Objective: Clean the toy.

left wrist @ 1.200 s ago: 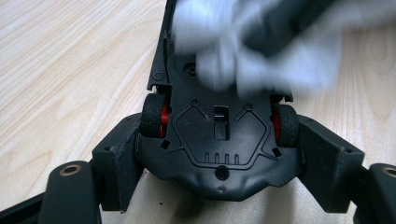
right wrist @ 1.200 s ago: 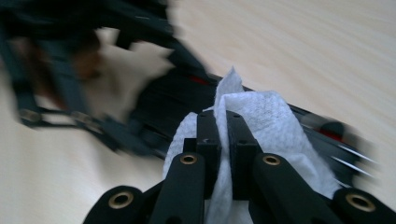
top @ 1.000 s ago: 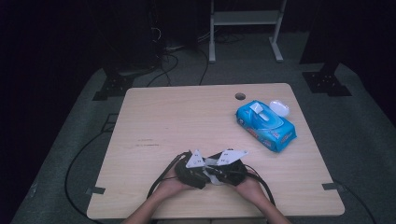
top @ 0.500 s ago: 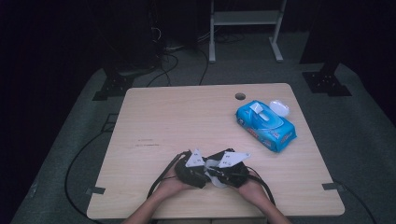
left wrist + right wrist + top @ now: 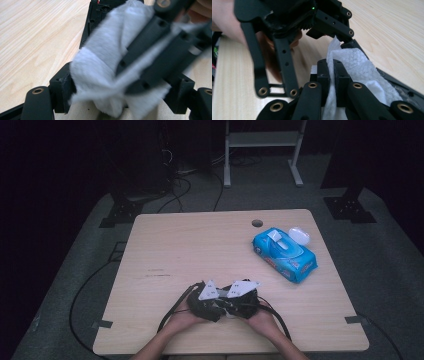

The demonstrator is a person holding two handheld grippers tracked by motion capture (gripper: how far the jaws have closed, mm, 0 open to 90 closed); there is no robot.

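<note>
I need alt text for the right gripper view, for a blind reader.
The right gripper has its black jaws shut on a white wipe above a wooden table. The left gripper and a hand are close behind.

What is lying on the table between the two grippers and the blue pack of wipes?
Nothing. In the high view, only bare wood of the table lies between the grippers, left and right, and the blue pack.

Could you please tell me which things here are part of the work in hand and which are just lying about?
In the job:
- white wipe
- right gripper, shut on the wipe
- left gripper, meeting it

Lying about:
- blue wipes pack, flap open
- table
- cables on the floor
</note>
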